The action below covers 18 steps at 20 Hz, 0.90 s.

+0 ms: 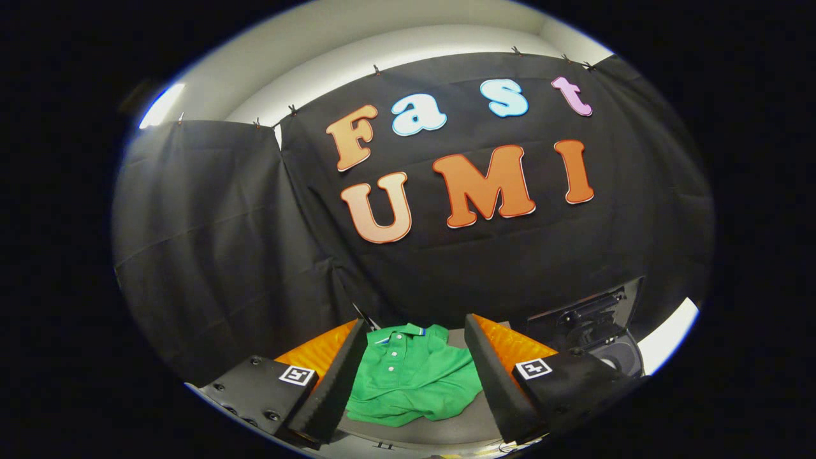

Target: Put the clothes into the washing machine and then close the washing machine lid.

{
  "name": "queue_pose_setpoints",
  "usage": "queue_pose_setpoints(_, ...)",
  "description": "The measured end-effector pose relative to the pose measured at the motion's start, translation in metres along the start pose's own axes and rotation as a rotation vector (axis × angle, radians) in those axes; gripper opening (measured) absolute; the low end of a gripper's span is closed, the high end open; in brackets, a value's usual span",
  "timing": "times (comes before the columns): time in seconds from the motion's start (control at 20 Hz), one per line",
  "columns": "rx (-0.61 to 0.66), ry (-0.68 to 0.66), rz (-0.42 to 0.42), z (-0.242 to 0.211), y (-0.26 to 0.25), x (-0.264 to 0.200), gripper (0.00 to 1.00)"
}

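While spread wide and holding nothing, gripper (411,382) hovers over green polo shirt (411,379), which lies crumpled on grey table (446,428) just ahead, framed between both fingers, collar pointing away. Off to the right beyond the fingers, possibly the washing machine (599,331), dark and hard to read.

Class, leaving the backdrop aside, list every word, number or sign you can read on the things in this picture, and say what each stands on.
No readable words or numbers.
Square marker on each of the fingers: black-and-white pattern, no text.
Green polo shirt, between the fingers of the open gripper: no print seen.
Washing machine, beside the fingers: too dark to read.
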<state>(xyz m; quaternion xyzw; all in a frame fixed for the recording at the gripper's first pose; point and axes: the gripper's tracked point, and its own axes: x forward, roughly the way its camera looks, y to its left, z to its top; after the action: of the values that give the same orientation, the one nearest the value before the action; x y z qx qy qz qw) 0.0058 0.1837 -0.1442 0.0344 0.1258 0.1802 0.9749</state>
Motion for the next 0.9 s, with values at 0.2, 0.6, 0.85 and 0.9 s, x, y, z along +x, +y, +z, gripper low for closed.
queue_pose_setpoints(0.2,-0.036,0.076,0.013,-0.047,0.017,0.019,0.99)
queue_pose_setpoints(0.6,-0.133,0.150,-0.040,-0.103,0.020,0.056,0.99)
queue_pose_setpoints(0.85,-0.139,0.207,-0.059,-0.137,0.017,0.079,0.99)
queue_pose_setpoints(0.9,-0.141,0.223,-0.066,-0.143,0.015,0.082,0.99)
